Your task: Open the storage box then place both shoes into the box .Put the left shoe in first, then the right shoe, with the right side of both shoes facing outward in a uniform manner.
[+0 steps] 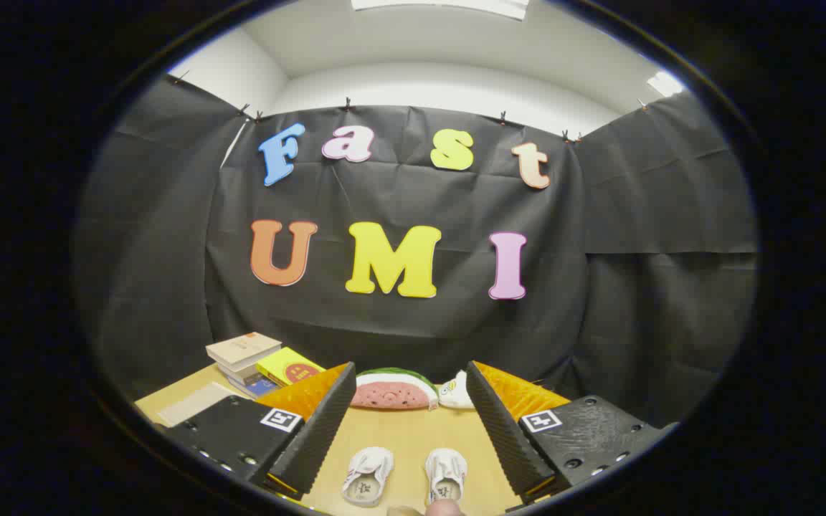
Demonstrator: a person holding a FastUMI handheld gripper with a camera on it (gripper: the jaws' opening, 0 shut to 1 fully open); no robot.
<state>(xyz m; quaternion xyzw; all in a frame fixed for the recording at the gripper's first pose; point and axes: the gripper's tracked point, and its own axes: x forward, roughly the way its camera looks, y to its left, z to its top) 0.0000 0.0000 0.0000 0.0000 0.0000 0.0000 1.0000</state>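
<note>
Two small white shoes stand side by side on the wooden table [399,437], toes pointing away from me: the left one [368,475] and the right one [446,476]. Both lie between the fingers of my gripper [411,387] and below its tips. The gripper is open wide, with nothing held between the fingers.
Beyond the fingertips a watermelon-slice cushion [393,390] lies against the booth wall, with a small white object [455,391] beside it. A stack of books [255,360] sits at the far left of the table, with a flat tan sheet [191,403] in front of it.
</note>
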